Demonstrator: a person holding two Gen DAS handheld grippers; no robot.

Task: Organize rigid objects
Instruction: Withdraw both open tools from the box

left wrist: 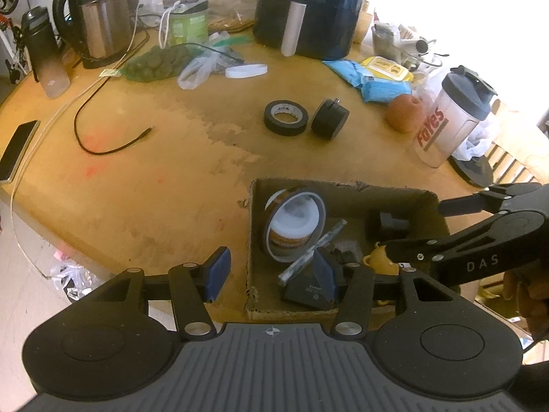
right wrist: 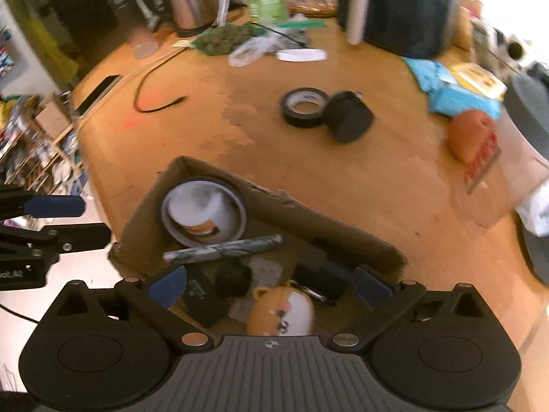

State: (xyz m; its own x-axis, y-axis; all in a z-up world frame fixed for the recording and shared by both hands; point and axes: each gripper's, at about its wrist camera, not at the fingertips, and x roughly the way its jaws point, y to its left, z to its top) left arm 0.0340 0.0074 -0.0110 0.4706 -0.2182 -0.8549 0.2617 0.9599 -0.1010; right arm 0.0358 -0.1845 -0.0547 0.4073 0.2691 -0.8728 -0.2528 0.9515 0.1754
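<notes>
Brown cardboard forms the open box (left wrist: 343, 199) that sits near the front edge of the wooden table (left wrist: 137, 178), and most of the gathered things lie inside it. A roll of tape with a white core (left wrist: 295, 226) leans against the box's far left corner, a grey marbled stick (left wrist: 315, 250) lies slantwise in front of it, and black blocks (left wrist: 391, 225) and a small yellow-and-white toy figure (right wrist: 281, 312) fill the rest. The left gripper (left wrist: 271, 273) hovers over the box's left wall with its blue-padded fingers spread apart and nothing between them; one pad is outside the box, the other above the contents. The right gripper (right wrist: 271, 285) is also spread wide and empty, poised directly above the toy figure and the black blocks at the near side of the box. Farther out on the table, well apart from both grippers, a black tape roll (left wrist: 285, 117) lies flat, touching a black cylindrical plug adapter (left wrist: 330, 119) on its right. Beyond them stand a black air fryer (left wrist: 308, 7), an electric kettle (left wrist: 94, 13) and a shaker bottle (left wrist: 453, 116) with red lettering.
</notes>
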